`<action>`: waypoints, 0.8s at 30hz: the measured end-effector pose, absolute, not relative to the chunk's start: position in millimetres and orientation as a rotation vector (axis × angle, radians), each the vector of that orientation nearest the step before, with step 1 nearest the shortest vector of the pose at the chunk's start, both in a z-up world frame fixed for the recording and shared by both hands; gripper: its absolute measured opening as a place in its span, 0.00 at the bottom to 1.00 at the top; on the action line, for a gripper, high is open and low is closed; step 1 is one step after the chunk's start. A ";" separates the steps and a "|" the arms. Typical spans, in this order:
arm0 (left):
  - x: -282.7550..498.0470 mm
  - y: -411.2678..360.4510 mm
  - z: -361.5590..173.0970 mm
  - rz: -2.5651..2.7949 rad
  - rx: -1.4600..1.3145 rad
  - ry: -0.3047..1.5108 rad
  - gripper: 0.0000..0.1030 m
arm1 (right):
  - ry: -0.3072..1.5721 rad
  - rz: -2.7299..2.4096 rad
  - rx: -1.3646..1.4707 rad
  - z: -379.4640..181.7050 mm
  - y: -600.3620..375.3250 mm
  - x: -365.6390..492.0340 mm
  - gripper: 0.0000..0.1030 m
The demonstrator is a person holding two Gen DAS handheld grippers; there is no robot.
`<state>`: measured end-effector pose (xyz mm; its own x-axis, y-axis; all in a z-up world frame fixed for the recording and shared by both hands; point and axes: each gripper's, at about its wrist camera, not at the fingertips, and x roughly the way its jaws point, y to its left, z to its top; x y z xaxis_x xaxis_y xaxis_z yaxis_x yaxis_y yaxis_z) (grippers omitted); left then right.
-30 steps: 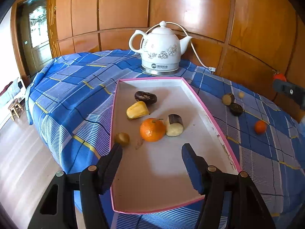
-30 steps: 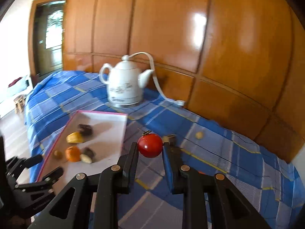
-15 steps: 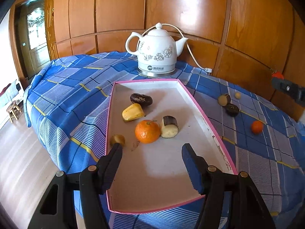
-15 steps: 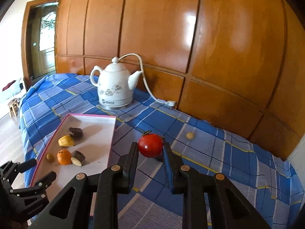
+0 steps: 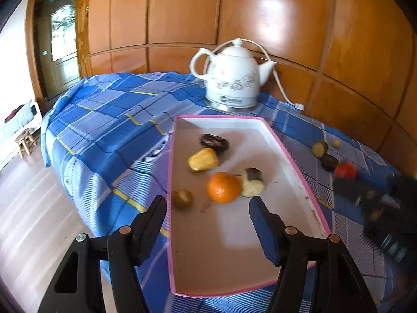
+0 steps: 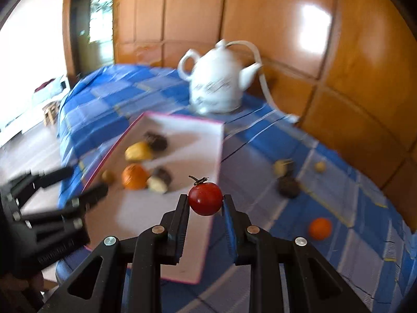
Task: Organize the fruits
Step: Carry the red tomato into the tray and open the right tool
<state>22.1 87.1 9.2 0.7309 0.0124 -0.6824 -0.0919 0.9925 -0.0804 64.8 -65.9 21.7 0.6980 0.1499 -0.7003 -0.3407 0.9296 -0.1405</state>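
Note:
A pink-rimmed tray (image 5: 221, 247) lies on the blue checked cloth. It holds an orange (image 5: 223, 187), a yellow fruit (image 5: 203, 159), a dark fruit (image 5: 213, 140), a cut dark-skinned piece (image 5: 252, 182) and a small brownish fruit (image 5: 183, 198). My left gripper (image 5: 207, 206) hovers open over the tray's near end, with nothing between its fingers. My right gripper (image 6: 205, 203) is shut on a red cherry tomato (image 6: 205, 202), held above the right edge of the tray (image 6: 146, 214). In the left wrist view the right gripper (image 5: 365, 193) and its tomato (image 5: 345, 170) show blurred at the right.
A white kettle (image 5: 232, 78) with its cord stands behind the tray, against the wooden wall. Right of the tray a second orange (image 6: 320, 228), a dark fruit (image 6: 288, 186), a cut piece (image 6: 282, 167) and a small yellow fruit (image 6: 320, 166) lie on the cloth. The table's edge drops to the floor at left.
My right gripper has carried the tomato down and left, from over the cloth to the tray's right edge. The left gripper has barely moved and stays open.

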 end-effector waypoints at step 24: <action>20.1 113.3 -4.1 0.112 -0.133 0.776 0.66 | 0.790 0.247 -0.306 -12.1 -33.5 84.5 0.37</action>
